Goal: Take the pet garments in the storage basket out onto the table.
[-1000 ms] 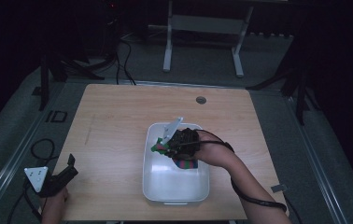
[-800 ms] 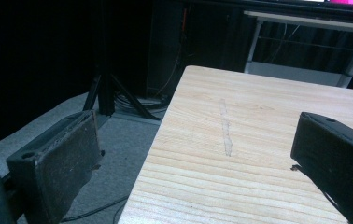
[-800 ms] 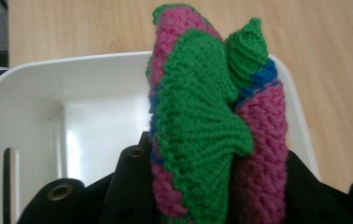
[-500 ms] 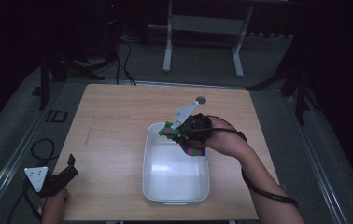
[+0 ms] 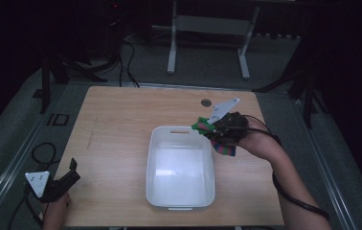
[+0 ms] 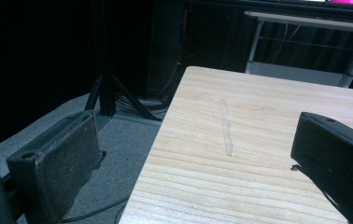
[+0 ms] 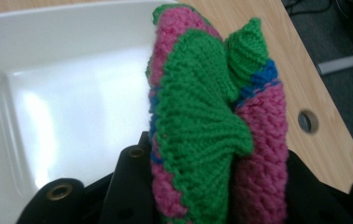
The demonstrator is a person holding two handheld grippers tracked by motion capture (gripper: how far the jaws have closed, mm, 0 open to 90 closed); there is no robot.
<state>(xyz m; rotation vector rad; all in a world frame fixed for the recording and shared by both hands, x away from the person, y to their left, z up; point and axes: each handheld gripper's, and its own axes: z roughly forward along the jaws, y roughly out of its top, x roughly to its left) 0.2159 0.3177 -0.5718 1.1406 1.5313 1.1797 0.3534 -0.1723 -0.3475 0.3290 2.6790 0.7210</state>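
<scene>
A knitted cloth [image 7: 207,121] in green, pink and blue is bunched between the jaws of my right gripper [image 7: 212,196], which is shut on it. In the high view that gripper [image 5: 217,129] hangs over the far right corner of the white tub [image 5: 181,194], with the cloth [image 5: 224,149] drooping below the hand. The tub [image 7: 6,116] has nothing in it. My left gripper [image 5: 70,173] rests at the table's near left corner; its jaws stand wide apart in the left gripper view [image 6: 198,163] with nothing between them.
The wooden table [image 5: 121,124] has a round cable hole [image 5: 206,102] near its far edge and a faint scuff [image 6: 226,128] on the left half. Cables lie on the floor [image 5: 21,158] at the left. A white metal stand [image 5: 208,28] is beyond the table.
My right gripper has lifted the cloth out of the tub and carried it toward the far right corner. The left gripper has stayed still.
</scene>
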